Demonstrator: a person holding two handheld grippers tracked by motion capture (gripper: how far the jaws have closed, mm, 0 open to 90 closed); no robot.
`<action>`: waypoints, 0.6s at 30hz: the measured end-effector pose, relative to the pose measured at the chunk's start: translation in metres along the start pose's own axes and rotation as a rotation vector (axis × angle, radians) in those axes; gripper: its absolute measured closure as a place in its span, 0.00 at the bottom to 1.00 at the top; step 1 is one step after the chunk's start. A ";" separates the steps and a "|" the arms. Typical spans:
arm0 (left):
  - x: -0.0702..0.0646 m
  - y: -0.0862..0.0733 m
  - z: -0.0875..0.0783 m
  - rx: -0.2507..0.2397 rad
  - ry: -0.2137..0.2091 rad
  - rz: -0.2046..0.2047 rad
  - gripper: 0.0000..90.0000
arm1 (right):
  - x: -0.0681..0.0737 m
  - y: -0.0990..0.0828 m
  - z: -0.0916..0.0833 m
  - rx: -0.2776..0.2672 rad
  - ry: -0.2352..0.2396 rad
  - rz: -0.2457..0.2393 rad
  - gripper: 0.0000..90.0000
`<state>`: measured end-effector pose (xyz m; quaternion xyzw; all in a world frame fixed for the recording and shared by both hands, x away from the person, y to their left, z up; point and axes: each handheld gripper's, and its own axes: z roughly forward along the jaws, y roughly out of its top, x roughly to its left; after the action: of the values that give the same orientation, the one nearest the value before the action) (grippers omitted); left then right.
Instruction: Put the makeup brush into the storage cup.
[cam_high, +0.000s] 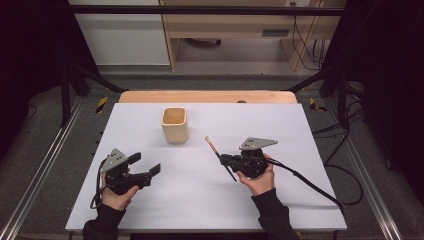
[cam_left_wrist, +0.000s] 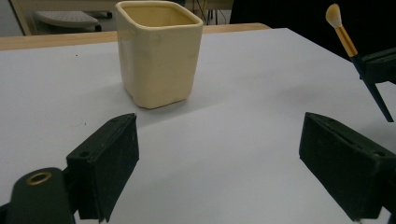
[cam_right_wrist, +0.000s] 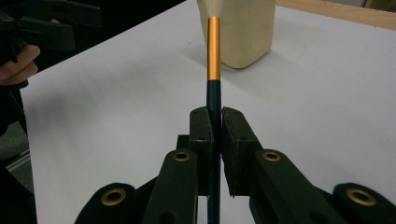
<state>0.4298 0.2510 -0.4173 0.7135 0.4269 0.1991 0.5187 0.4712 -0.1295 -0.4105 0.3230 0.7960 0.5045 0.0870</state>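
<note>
We see a wide white counter (cam_high: 200, 200) with a wooden strip along its far edge. On it, toward the far side and a little left of the middle, stands a cream ceramic cup with a squarish, rounded mouth (cam_high: 175, 125), upright and apart from everything else.

Nearer to us, our left hand-held gripper (cam_high: 145, 167) sits in the left hand just above the counter, its black jaws spread wide and released, with bare white surface between them. In the left gripper view the cup (cam_left_wrist: 159, 53) stands ahead of those jaws, somewhat to the left, well apart from them.

Our right hand-held gripper (cam_high: 223, 160) is held in the right hand to the right of the cup, its jaws clenched on a slim make-up brush with a dark handle, a gold metal ferrule and a pale bristle tip (cam_high: 218, 155). In the right gripper view the brush (cam_right_wrist: 213, 56) rises straight from between the closed pads, gripped on the dark handle below the ferrule, its tip reaching in front of the cup (cam_right_wrist: 247, 32). In the high view the brush is lifted clear of the counter, its tip tilted toward the cup without touching it.
</note>
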 end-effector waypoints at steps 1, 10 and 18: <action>-0.001 0.001 0.000 -0.004 0.001 -0.002 0.13 | 0.001 0.000 0.000 -0.004 -0.003 -0.001 0.93; -0.007 0.004 0.002 -0.020 -0.013 -0.013 0.13 | 0.006 0.002 0.002 -0.035 0.016 -0.006 0.93; -0.015 0.010 0.007 -0.038 -0.032 -0.023 0.13 | 0.008 0.001 0.004 -0.056 0.027 -0.007 0.93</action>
<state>0.4307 0.2336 -0.4082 0.7017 0.4226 0.1899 0.5413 0.4675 -0.1211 -0.4099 0.3107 0.7839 0.5304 0.0872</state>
